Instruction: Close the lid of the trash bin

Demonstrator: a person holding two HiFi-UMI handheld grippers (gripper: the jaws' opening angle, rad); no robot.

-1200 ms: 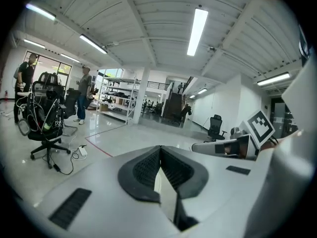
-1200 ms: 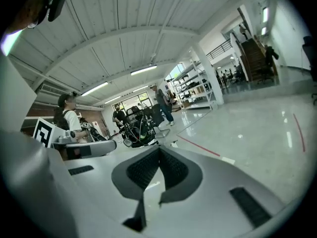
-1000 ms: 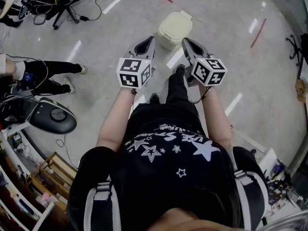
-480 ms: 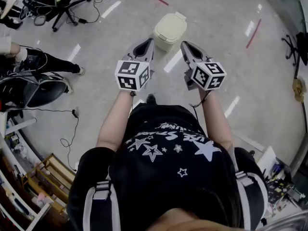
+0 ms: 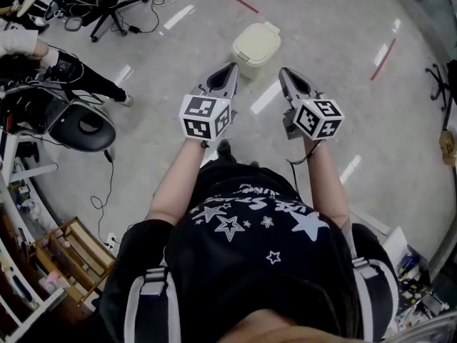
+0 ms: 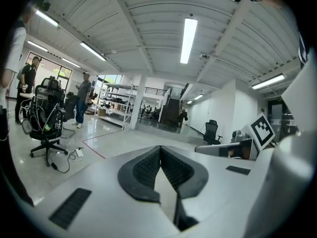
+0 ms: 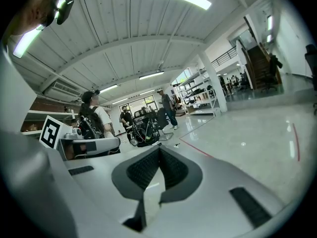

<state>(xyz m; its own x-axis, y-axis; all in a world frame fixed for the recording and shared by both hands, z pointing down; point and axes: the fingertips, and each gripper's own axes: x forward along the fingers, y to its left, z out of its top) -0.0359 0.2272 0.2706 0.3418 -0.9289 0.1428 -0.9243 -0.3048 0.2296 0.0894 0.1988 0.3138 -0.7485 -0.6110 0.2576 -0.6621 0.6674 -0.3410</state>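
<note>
You hold the left tongs (image 5: 230, 70) and the right tongs (image 5: 284, 73) out in front of you, side by side and a bit apart. Both point forward. The jaws of each pair are pressed together, and neither pair has hold of anything. The cream trash bin (image 5: 255, 49) stands on the grey floor (image 5: 357, 84), just past the tips and between them. Its lid (image 5: 255, 43) looks flat down on top. A black office chair (image 5: 107, 6) stands far off to your left.
</note>
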